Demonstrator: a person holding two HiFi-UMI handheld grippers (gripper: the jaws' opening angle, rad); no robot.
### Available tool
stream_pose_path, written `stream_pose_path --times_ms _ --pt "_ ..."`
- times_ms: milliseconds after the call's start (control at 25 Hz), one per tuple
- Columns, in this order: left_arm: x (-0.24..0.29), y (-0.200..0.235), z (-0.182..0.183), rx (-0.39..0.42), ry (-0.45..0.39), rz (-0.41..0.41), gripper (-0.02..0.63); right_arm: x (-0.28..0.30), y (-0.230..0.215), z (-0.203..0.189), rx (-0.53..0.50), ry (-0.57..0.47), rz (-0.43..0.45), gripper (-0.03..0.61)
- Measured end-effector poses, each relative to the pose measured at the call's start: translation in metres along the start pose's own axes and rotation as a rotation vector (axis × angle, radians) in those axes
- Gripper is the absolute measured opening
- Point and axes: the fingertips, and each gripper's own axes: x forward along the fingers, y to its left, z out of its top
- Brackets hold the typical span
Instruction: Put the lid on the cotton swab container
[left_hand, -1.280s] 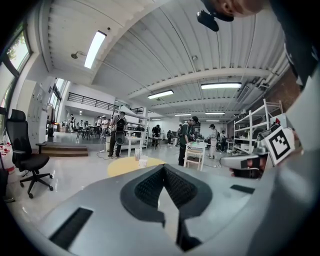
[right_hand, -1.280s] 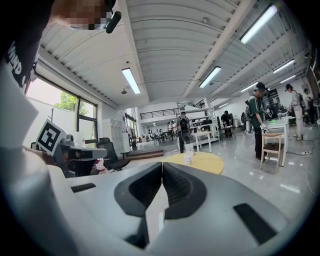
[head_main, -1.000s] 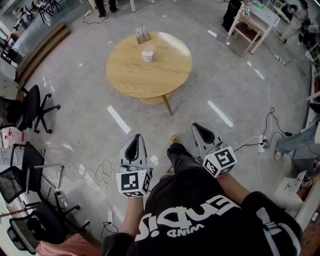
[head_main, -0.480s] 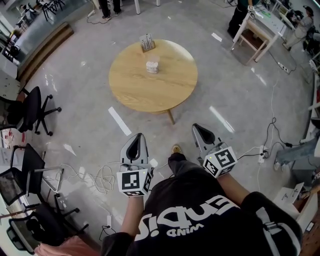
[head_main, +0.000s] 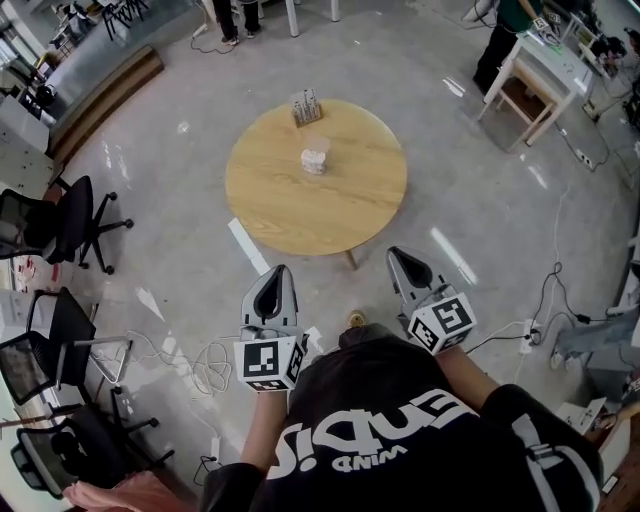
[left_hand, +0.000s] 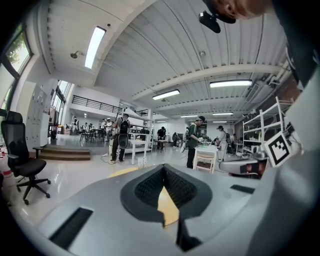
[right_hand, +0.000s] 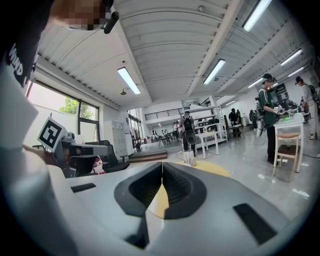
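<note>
A small clear cotton swab container (head_main: 315, 157) stands near the middle of a round wooden table (head_main: 350, 210). I cannot tell its lid apart at this distance. My left gripper (head_main: 277, 272) and right gripper (head_main: 394, 253) are held in front of the person's body, short of the table's near edge, both shut with nothing between the pads. In the left gripper view the shut gripper (left_hand: 163, 169) points toward the table (left_hand: 124, 171). In the right gripper view the right gripper (right_hand: 162, 164) does the same, with the table (right_hand: 212, 168) beyond it.
A small rack with white pieces (head_main: 306, 106) stands at the table's far edge. Black office chairs (head_main: 60, 222) and loose cables (head_main: 205, 360) are on the floor at the left. A white bench (head_main: 545, 75) and people stand at the back right.
The table and container have slid lower in the head view, nearer to me, as the person walks toward them. Both grippers keep the same pose and stay shut.
</note>
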Motion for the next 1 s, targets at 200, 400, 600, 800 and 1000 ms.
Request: stream_pose_path --times_ms 200,400,600,800,1000 --pt "0.024 0.006 0.008 -0.011 -0.019 0.039 0.011 0.023 -0.012 0.006 -0.038 0.004 0.052 0.002" --pt "0.041 0.013 0.016 -0.039 -0.039 0.057 0.011 0.043 -0.020 0.012 -0.028 0.000 0.074 0.003" --pt "0.056 0.030 0.013 -0.038 -0.023 0.070 0.011 0.063 -0.025 0.013 -0.004 -0.009 0.098 0.003" --pt "0.077 0.053 0.012 -0.036 -0.012 0.065 0.011 0.092 -0.033 0.016 0.000 -0.012 0.092 0.003" --pt "0.110 0.079 0.019 -0.029 -0.002 0.046 0.011 0.128 -0.038 0.024 0.001 -0.009 0.078 0.003"
